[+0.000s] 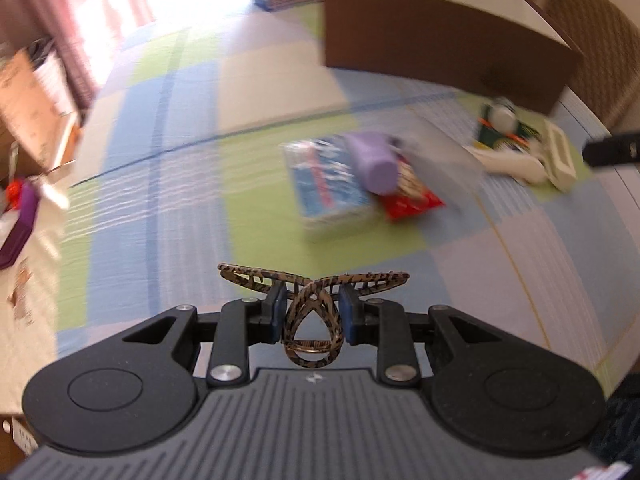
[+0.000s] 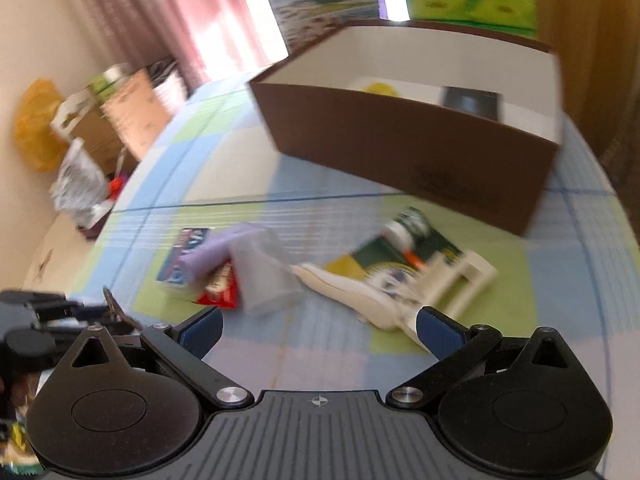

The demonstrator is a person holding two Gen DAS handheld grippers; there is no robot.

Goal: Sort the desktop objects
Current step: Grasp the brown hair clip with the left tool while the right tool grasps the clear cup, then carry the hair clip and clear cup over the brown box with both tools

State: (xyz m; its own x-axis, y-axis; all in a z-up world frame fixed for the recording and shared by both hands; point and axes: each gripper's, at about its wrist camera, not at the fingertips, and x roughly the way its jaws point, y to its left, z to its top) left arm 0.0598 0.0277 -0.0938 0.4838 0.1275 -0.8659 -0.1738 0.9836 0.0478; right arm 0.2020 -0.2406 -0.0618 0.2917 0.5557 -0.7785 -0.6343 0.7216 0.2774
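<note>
Already lifted clear of the checked cloth (image 1: 168, 184) that covers the worktop, a tortoiseshell hair claw (image 1: 313, 312) sits pinched at its looped handles between the blue pads of the left tongs (image 1: 313, 314), its toothed arms splayed wide to either side. Squeezing the handles would account for that spread, and the hold looks firm enough for carrying. The brown cardboard box (image 2: 404, 148), the largest thing on the worktop and the likely destination, stands open-topped at the far edge; a yellow item (image 2: 380, 89) and a dark one (image 2: 471, 101) already lie inside it against the white lining. Just in front of the box, a loose heap waits to be sorted: a blue-and-white packet (image 1: 328, 188) lies flat with a lilac bottle (image 1: 374, 162) resting across it and a red snack wrapper (image 1: 412, 200) poking out beside it, with a translucent grey object (image 2: 266, 276), too blurred to name, lying against the lilac bottle. Nearer the box's right corner, a cream-coloured lint roller (image 2: 404, 292) lies across a green printed packet (image 2: 400, 252). The right tongs (image 2: 318, 330) hover empty above the heap in front of the box, jaws spread wide, seemingly ready to take the next piece while the left carries the claw. Both views are smeared by motion blur, so finer labels cannot be read.
</note>
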